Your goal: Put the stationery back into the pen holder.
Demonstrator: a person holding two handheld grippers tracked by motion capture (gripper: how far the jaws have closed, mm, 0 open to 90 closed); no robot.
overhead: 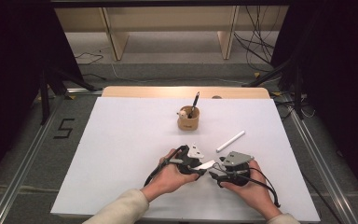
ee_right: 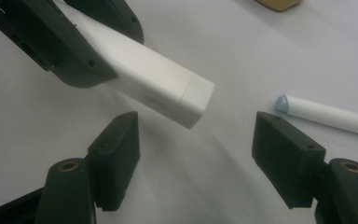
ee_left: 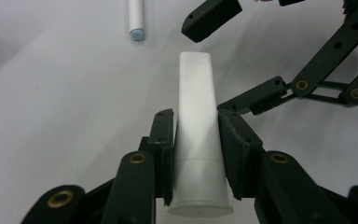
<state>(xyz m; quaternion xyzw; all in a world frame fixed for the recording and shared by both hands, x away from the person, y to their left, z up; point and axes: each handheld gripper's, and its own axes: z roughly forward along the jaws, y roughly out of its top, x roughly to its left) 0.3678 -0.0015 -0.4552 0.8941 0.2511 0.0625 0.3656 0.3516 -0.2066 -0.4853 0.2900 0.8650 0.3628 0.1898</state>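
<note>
A white squeeze tube [ee_left: 197, 140] is clamped between the jaws of my left gripper [ee_left: 196, 122], cap end toward the camera and flat crimped end pointing away. Seen from above, the left gripper [overhead: 196, 164] holds the tube [overhead: 207, 164] just above the table near its front middle. My right gripper [overhead: 217, 171] faces it from the right. Its jaws stand wide open, and the tube's flat end [ee_right: 168, 84] hangs just beyond and above the gap of the right gripper [ee_right: 200, 154], touching neither jaw. The left gripper's fingers [ee_right: 70, 51] show at the upper left of the right gripper view.
A white pen with a pale blue tip [overhead: 230, 141] lies on the white tabletop [overhead: 121, 149], right of centre; the pen [ee_right: 328, 116] lies close beyond the right gripper. A brown cup [overhead: 189, 120] holding a dark pen and a small white thing stands at mid-table.
</note>
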